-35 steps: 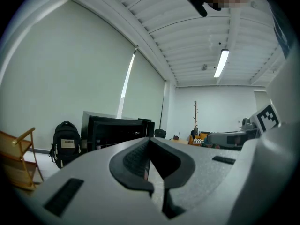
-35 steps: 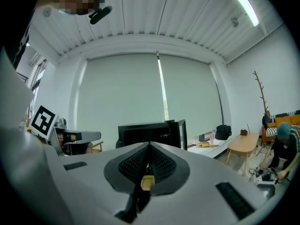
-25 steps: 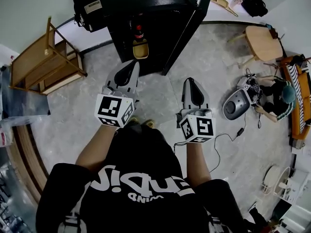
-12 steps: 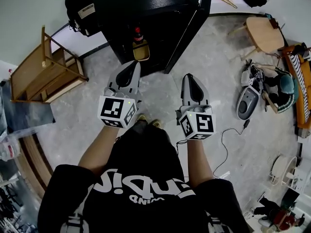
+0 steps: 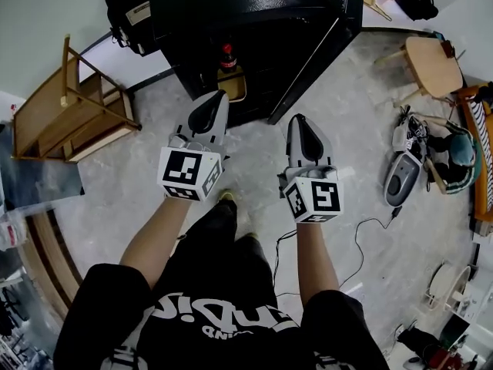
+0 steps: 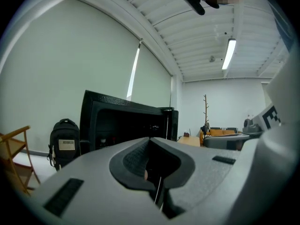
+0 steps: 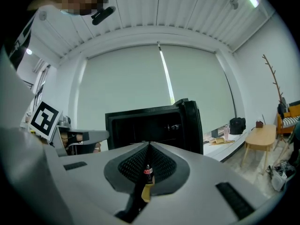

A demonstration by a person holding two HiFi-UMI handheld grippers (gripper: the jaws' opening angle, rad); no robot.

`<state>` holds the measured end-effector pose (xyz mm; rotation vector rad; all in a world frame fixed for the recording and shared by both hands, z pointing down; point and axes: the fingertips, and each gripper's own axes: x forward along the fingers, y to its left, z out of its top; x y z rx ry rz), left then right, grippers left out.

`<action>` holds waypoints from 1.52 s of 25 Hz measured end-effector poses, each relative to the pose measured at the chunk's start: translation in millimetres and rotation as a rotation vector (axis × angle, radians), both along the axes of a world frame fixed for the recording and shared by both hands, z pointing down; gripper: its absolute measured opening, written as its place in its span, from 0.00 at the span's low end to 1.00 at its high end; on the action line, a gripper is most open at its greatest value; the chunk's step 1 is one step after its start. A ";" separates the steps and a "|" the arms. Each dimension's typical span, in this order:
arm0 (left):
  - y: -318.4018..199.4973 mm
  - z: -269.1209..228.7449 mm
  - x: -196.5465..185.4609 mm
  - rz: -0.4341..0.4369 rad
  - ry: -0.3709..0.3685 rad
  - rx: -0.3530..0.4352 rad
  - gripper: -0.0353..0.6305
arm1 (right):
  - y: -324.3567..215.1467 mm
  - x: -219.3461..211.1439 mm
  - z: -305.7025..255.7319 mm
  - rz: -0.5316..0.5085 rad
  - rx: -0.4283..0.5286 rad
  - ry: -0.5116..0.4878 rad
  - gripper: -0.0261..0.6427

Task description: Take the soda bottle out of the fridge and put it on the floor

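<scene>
The left gripper [image 5: 218,99] and the right gripper [image 5: 300,120] are both holding their jaws pressed together with nothing between them, and they are pointing side by side toward the open black fridge [image 5: 254,14] just ahead. The soda bottle [image 5: 226,55] is standing upright inside the fridge, ahead of the left gripper's tips and apart from both grippers, with a yellow container [image 5: 237,84] just beside it. The fridge door [image 5: 317,56] is standing open ahead of the right gripper.

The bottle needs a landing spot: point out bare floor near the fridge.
Bare floor between the wooden rack and the fridge; more between the fridge door and the stool. Crowded far right, around the grey appliance.
</scene>
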<state>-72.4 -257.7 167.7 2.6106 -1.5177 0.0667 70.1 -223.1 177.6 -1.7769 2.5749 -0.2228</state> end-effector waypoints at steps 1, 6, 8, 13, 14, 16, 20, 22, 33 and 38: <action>-4.5 7.2 -0.6 -0.009 0.002 0.003 0.06 | -4.2 -0.4 7.7 -0.005 0.003 0.001 0.07; -23.0 51.0 -5.1 -0.070 0.005 0.013 0.06 | -15.6 -1.0 51.6 -0.028 0.013 0.004 0.07; -31.1 70.7 -7.0 -0.095 0.004 0.008 0.06 | -17.8 -0.8 69.7 -0.032 0.010 -0.001 0.07; -55.4 110.2 -6.5 -0.131 0.025 -0.001 0.06 | -22.4 1.7 108.4 -0.033 -0.008 -0.003 0.07; -60.9 114.8 -4.5 -0.127 0.031 0.000 0.16 | -23.1 2.4 113.1 -0.032 -0.011 -0.002 0.07; -72.0 123.7 -1.6 -0.128 0.032 0.005 0.31 | -25.0 2.5 120.5 -0.034 -0.015 -0.002 0.07; -88.5 143.2 5.0 -0.145 0.003 0.014 0.60 | -30.0 2.6 135.2 -0.036 -0.023 -0.009 0.07; -94.5 151.9 7.3 -0.155 -0.008 0.011 0.64 | -32.5 0.9 141.3 -0.039 -0.027 -0.013 0.07; -165.0 214.2 -1.3 -0.234 -0.035 -0.051 0.65 | -48.8 -11.3 167.4 -0.060 -0.042 -0.019 0.07; -199.4 251.7 -4.9 -0.273 -0.065 -0.093 0.65 | -50.9 -9.6 180.6 -0.060 -0.051 -0.019 0.07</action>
